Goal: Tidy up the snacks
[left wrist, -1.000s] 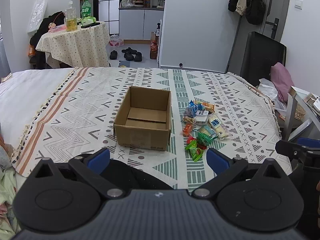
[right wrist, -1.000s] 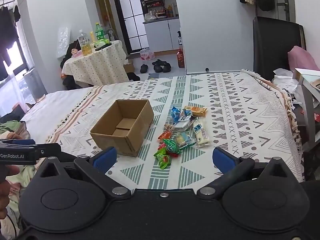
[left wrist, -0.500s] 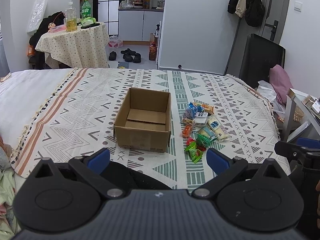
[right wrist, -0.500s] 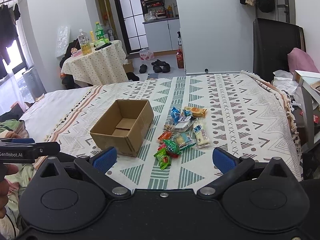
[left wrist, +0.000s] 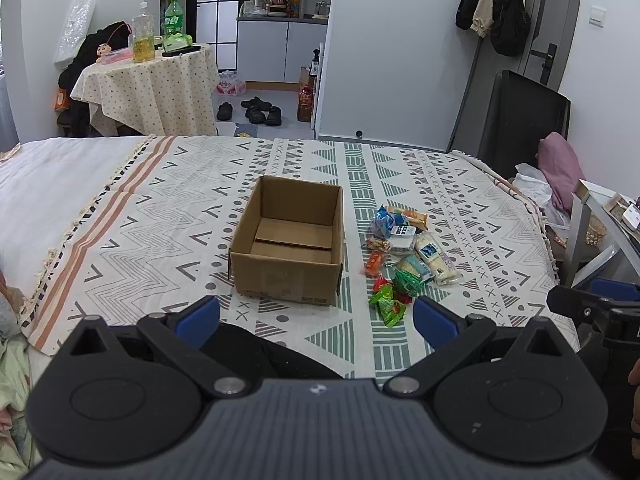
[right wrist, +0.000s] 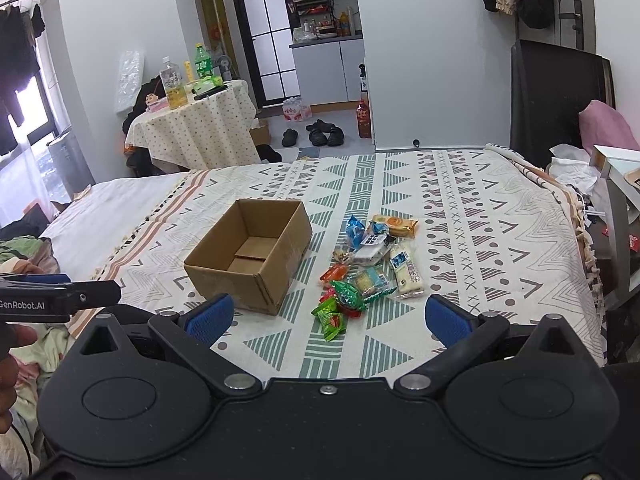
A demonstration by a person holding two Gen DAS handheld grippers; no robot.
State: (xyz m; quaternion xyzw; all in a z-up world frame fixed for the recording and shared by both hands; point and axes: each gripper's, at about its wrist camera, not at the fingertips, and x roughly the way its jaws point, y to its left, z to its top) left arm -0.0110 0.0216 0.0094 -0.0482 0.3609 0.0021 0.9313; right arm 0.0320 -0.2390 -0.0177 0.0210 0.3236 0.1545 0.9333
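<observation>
Both tongs are held with their blue-padded fingers spread wide apart, nothing between them. From the left wrist camera, the left gripper (left wrist: 316,318) is seen hovering above the near edge of a bed covered by a patterned blanket (left wrist: 460,196). An open cardboard box (left wrist: 289,240) is set on the blanket straight ahead, its inside bare apart from its own bottom flaps. Just to the right of the box, apart from it, a small heap of snacks (left wrist: 404,256) is spread out: blue packets at the far end, a long pale packet on the right, an orange one near the box, and green wrappers (left wrist: 387,306) nearest the camera. The right gripper (left wrist: 592,304) is glimpsed at the right edge, well clear of the snacks. Beyond the bed, a round table with a dotted cloth (left wrist: 152,88) is seen carrying bottles.

From the right wrist camera, the right gripper (right wrist: 326,318) is likewise held above the near edge of the blanket (right wrist: 480,216). The cardboard box (right wrist: 250,256) is seen to the left of centre and the snacks (right wrist: 372,260) directly ahead, with the green wrappers (right wrist: 332,316) closest to the fingers but not touched by them. The left gripper (right wrist: 60,294) is visible at the left edge, with part of a hand (right wrist: 10,360) below it. The round table (right wrist: 196,120) is seen beyond the bed on the left.
</observation>
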